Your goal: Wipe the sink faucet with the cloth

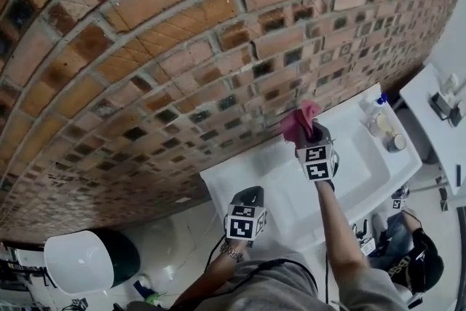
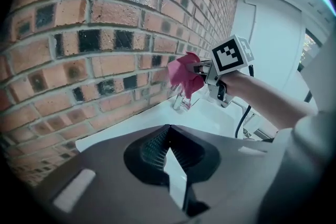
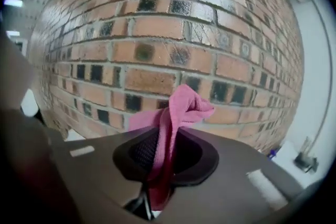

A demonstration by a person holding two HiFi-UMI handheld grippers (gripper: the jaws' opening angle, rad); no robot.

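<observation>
Cloth, pink and bunched, is pinched in the right gripper, whose jaws are clamped on its lower part while the loose top stands up in front of the brick wall. In the left gripper view the cloth hangs just above the chrome faucet at the back edge of the white sink; whether they touch cannot be told. The left gripper hovers over the sink's near left edge, its jaws pressed together on nothing. A bottle and a jar stand at the sink's right end, with a white counter beyond. A white-lidded bin stands on the pale floor to the left. A second person in a dark cap is at the lower right.
</observation>
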